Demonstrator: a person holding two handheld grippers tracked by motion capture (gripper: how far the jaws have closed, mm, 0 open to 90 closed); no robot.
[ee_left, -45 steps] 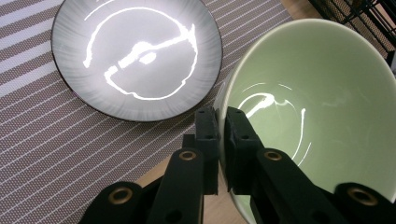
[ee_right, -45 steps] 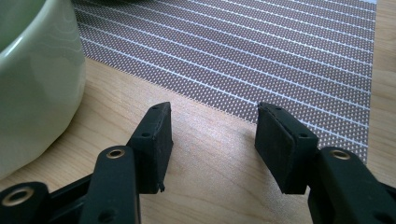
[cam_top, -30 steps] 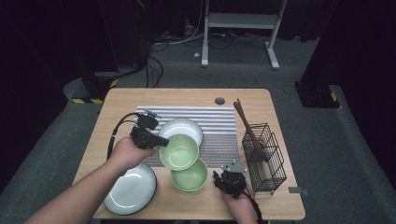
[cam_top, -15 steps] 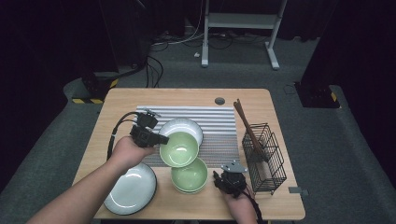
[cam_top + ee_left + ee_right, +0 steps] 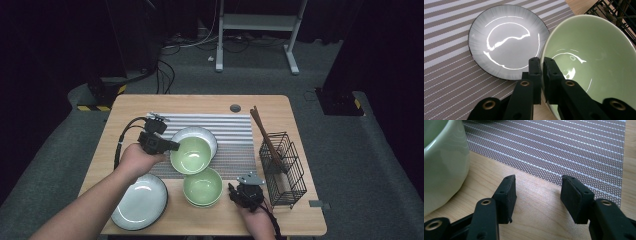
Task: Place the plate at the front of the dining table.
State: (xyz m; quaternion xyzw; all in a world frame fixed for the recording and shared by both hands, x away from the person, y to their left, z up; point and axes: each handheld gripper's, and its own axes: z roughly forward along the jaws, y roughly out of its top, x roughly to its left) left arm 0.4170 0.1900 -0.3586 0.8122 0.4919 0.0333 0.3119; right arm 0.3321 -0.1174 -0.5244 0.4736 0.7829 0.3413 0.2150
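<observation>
Two pale green glazed ceramic bowls sit at the centre of the work, and the striped grey placemat on the light wooden table serves as the landmark for everything else. The left gripper is clamped tight on the rim of the upper green bowl, one jaw inside the wall and one outside, as the left gripper view shows with the jaws pinched on the thin edge; the bowl is tilted, its mouth turned up and toward the person, and it hangs over the placemat's near left part. Just behind it on the placemat lies a round grey glazed plate with a dark rim, partly covered by the held bowl in the high view and seen flat on the stripes in the left gripper view. The second green bowl stands upright on the bare wood just in front of the placemat's near edge. The right gripper rests low just to the right of that bowl, its jaws standing wide apart with nothing between them, only wood and the placemat's edge ahead. A larger grey glazed plate lies on the wood in front of the placemat's left corner. A black wire basket holding dark brown chopsticks stands just to the right of the placemat.
</observation>
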